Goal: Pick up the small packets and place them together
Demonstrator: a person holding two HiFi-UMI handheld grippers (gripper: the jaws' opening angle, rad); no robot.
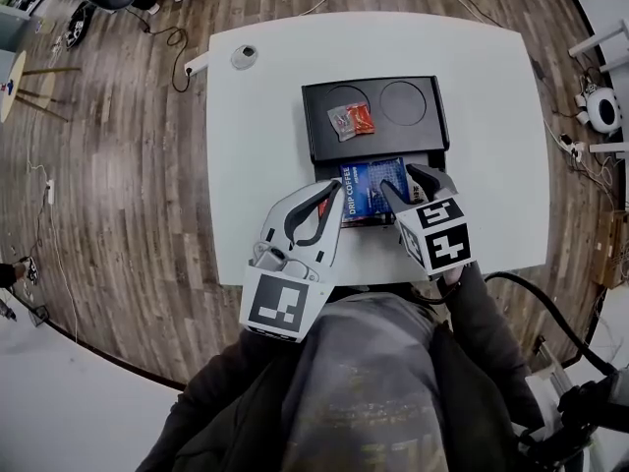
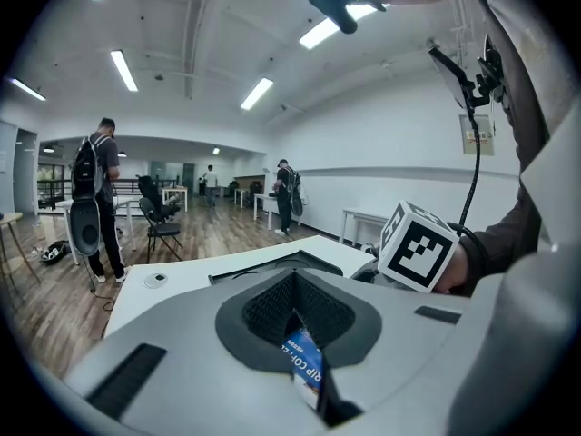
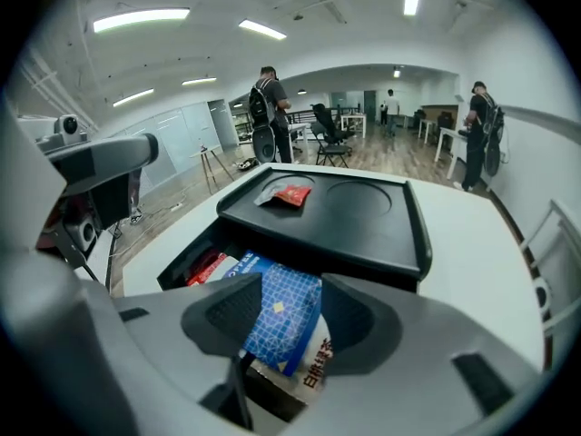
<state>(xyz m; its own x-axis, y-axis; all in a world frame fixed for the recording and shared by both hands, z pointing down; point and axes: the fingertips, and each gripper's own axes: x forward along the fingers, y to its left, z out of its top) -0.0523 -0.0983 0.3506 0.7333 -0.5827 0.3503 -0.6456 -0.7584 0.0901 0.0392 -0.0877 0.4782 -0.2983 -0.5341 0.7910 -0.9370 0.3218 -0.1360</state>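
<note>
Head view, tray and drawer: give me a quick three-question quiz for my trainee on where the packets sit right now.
1. True or false: in the head view, the small packets on the tray lie in its right round recess.
2. Where is the blue drip coffee packet? A) on the tray top B) in the open drawer under the tray C) on the floor
3. What colours are the small packets on the tray?
Key: 1 false, they lie in the left recess; 2 B; 3 one grey, one red-orange.
</note>
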